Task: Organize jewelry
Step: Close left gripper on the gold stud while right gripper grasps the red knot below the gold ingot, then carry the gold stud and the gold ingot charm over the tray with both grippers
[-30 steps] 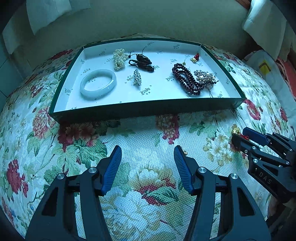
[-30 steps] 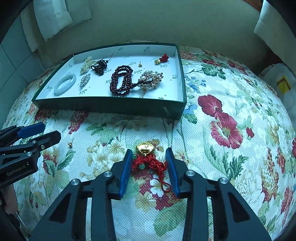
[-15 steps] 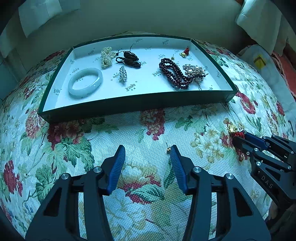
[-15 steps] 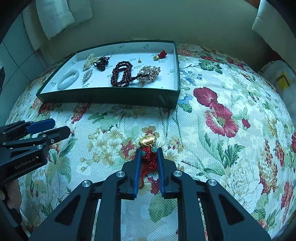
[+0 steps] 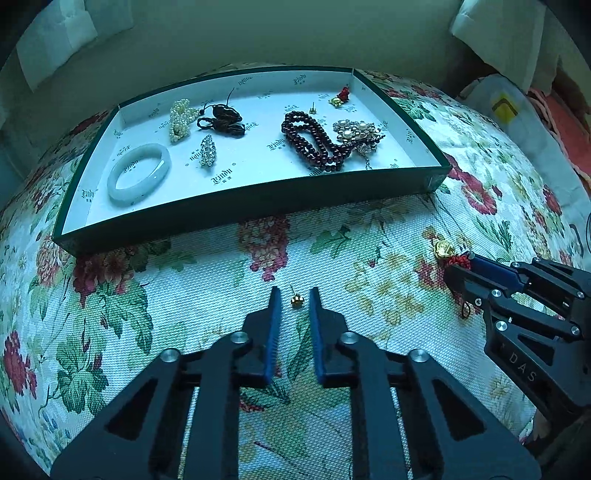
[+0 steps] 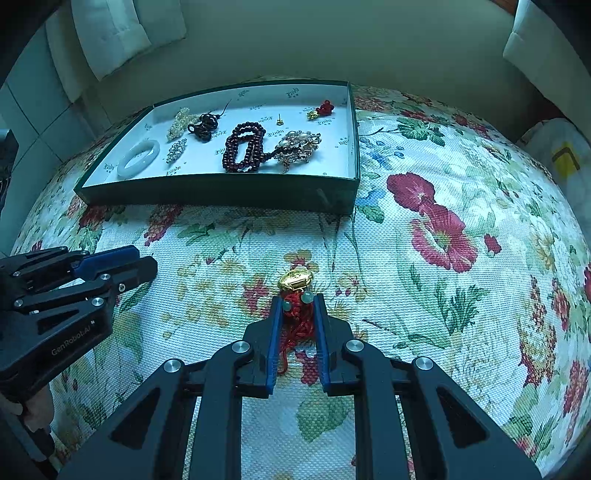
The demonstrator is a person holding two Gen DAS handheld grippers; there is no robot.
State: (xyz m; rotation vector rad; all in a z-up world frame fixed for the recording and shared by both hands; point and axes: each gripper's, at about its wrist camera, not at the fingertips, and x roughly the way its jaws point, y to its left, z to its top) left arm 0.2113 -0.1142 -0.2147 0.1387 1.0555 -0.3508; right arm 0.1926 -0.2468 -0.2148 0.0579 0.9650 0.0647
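Note:
A small gold stud earring (image 5: 296,299) lies on the floral cloth between the tips of my left gripper (image 5: 293,295), whose jaws stand narrowly apart around it without touching. My right gripper (image 6: 297,301) is shut on a red knotted cord charm (image 6: 297,321) with a gold ingot (image 6: 295,280) sticking out past the tips; it also shows in the left wrist view (image 5: 452,258). The green tray (image 5: 258,206) with a white floor holds a jade bangle (image 5: 139,173), a dark red bead strand (image 5: 314,142), a pearl brooch (image 5: 356,133) and other pieces.
The tray stands at the far side of the floral bedspread (image 6: 443,229). White pillows (image 6: 122,33) lean at the back corners. A white bag with a yellow mark (image 5: 506,107) lies at the right edge. In the right wrist view my left gripper (image 6: 122,266) is at the left.
My left gripper moved forward and narrowed its jaws around the gold stud. My right gripper closed on the red cord charm one second ago and now holds it.

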